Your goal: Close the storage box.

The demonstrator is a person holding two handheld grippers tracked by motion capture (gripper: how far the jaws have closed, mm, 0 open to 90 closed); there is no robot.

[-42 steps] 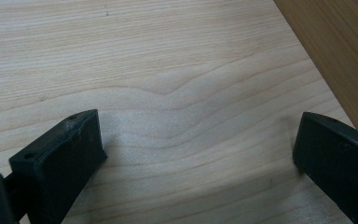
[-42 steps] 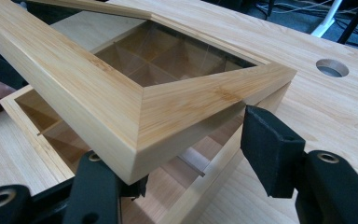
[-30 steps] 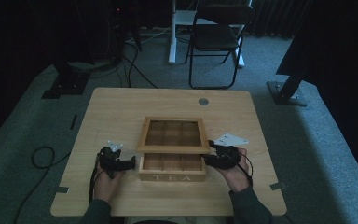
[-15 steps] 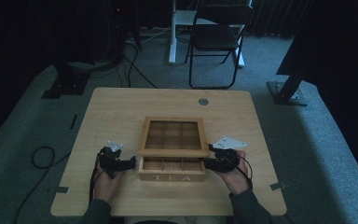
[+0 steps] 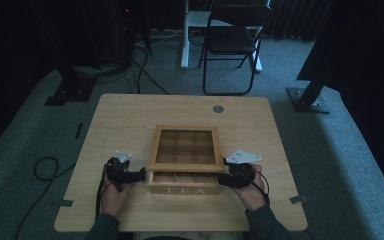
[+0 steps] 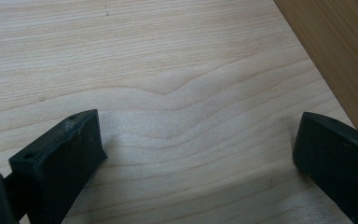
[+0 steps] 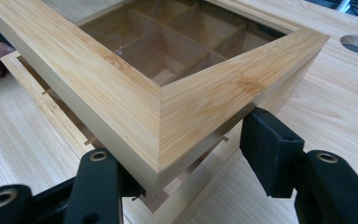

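A wooden tea box [image 5: 184,190] marked TEA stands at the table's near middle. Its windowed lid [image 5: 185,166] is lifted a little off the base, and divided compartments show through the glass and in the gap. My right gripper [image 5: 225,177] is at the box's right front corner. In the right gripper view it [image 7: 182,154] is shut on the lid's corner [image 7: 121,93], one jaw against each side. The base [image 7: 51,107] lies below. My left gripper [image 5: 140,174] rests by the box's left side. Its jaws stand open [image 6: 196,140] over bare wood, holding nothing.
The light wooden table [image 5: 130,115] has a round cable hole [image 5: 218,108] behind the box. A folding chair [image 5: 230,45] and stand feet are on the carpet beyond. Cables trail on the floor at the left.
The lid's front edge has shifted slightly along with the right gripper. The left gripper has stayed where it was.
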